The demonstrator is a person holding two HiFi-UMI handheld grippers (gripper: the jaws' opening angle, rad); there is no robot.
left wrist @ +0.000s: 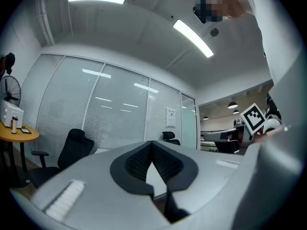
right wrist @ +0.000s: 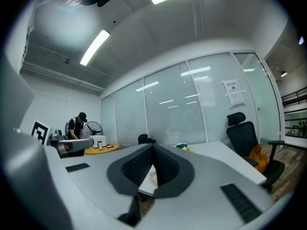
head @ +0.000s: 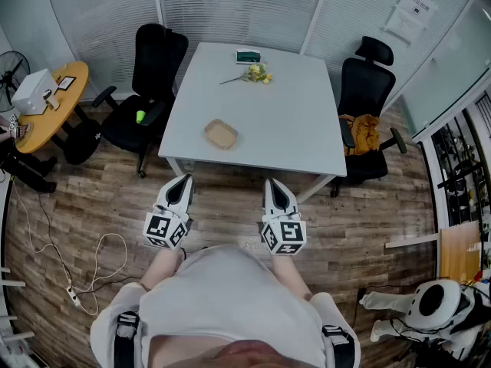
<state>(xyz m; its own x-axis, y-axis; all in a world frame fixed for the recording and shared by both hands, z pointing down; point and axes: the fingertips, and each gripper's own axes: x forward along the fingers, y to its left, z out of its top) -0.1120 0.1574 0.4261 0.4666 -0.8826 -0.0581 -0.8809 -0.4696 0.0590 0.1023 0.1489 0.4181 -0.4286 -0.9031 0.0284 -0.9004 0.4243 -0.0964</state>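
Note:
I hold both grippers in front of my body, above the wood floor and short of the white table (head: 307,140). My left gripper (head: 185,179) is shut with nothing in it; its black pads (left wrist: 144,159) meet at the tips. My right gripper (head: 271,182) is likewise shut and holds nothing, its pads (right wrist: 165,166) closed together. On the table lie a small wooden tray (head: 221,134) near the front edge, a yellow flower bunch (head: 256,73) and a dark green box (head: 248,56) at the far side. Through the right jaws I glimpse the wooden tray (right wrist: 152,177).
Black office chairs stand left (head: 149,83) and right (head: 367,90) of the table; the right one carries an orange bag (head: 364,131). A round wooden table (head: 54,106) with a white box stands far left. Cables (head: 92,267) lie on the floor at left. A person (right wrist: 76,126) stands far off.

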